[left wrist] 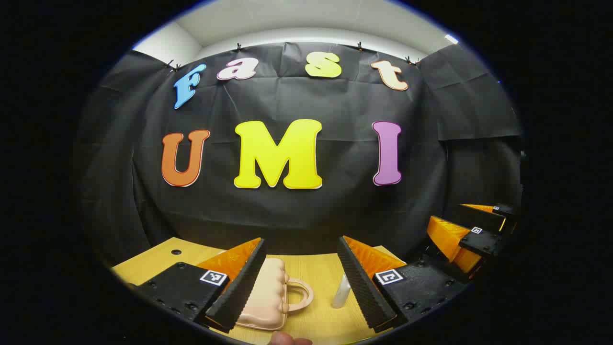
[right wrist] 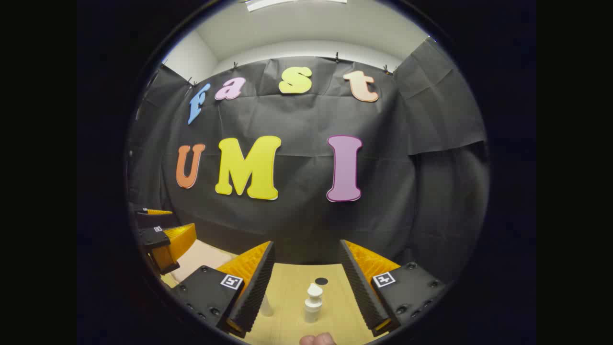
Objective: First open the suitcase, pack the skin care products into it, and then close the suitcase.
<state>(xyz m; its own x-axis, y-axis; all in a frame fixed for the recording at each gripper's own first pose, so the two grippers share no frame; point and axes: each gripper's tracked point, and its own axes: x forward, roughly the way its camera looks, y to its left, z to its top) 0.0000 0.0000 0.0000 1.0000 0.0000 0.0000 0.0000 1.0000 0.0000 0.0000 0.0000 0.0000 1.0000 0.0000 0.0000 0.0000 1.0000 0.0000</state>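
both grippers, left (left wrist: 300,280) and right (right wrist: 306,282), jaws wide apart and empty above the closed suitcase (left wrist: 268,297) and pump bottle (right wrist: 313,303)

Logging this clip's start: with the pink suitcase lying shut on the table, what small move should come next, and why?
Probably lower the left hand-held gripper toward the pink suitcase: its lid is still closed, both grippers are open and hold nothing, and the pump bottle stands unpacked on the wooden table.
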